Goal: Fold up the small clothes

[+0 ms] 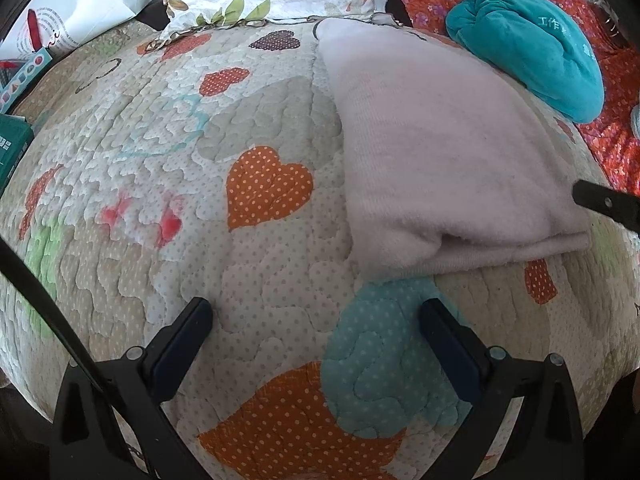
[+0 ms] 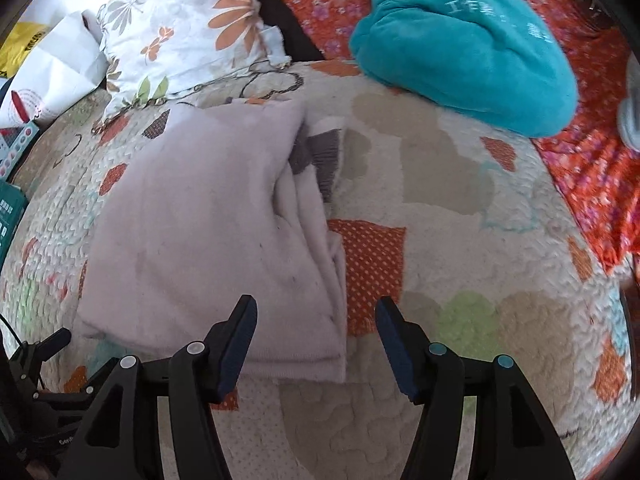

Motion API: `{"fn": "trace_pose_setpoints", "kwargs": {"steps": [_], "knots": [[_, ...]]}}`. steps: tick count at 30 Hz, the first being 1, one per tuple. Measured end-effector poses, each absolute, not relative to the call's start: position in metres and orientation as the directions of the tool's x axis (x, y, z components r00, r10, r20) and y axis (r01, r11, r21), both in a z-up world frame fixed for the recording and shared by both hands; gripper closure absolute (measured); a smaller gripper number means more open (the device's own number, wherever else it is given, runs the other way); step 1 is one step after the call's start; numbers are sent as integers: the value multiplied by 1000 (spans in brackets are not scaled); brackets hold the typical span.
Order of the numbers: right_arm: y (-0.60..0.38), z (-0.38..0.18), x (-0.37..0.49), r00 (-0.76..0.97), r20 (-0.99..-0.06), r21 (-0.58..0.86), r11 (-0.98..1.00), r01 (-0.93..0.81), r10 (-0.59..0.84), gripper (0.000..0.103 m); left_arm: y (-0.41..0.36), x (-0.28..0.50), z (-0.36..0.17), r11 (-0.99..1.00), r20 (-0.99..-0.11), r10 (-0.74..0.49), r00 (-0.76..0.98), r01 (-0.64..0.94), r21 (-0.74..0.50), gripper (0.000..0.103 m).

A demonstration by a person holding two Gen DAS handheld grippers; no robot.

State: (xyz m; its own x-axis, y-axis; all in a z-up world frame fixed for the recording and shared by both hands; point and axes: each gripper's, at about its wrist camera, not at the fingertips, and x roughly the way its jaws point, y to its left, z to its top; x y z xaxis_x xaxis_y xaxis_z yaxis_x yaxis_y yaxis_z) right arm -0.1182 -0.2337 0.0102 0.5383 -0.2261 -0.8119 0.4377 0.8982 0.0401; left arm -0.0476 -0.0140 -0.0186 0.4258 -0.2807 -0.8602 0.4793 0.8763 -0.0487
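A pale pink garment lies folded flat on the heart-patterned quilt. In the right wrist view the pink garment lies left of centre, with a grey striped part showing at its upper right edge. My left gripper is open and empty, hovering over the quilt just below and left of the garment's near corner. My right gripper is open and empty, its fingers above the garment's near right corner. A right gripper fingertip shows at the left view's right edge, at the garment's edge.
A teal plush garment lies at the back right on an orange floral cloth. A floral pillow sits at the back left. White paper bags and a green box lie at the left edge.
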Motion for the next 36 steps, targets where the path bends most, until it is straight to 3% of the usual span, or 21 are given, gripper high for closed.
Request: {"fn": "trace_pose_setpoints", "kwargs": {"steps": [9,27,36], "knots": [[-221,-12,-155,509,-833,100,846,524,-217,33,-14,-46,-19,875,-866,-276,418,483,-46,0],[-191,-21,-156,482,-828,-22,876,481,-286,32,-12,-47,-19,876,-863,-282,419,480,-54,0],[-183,-16,-153,499,-803,-74,886,458,-325,31,-2,-49,0,903,-820,-283,497,427,-53,0]]}}
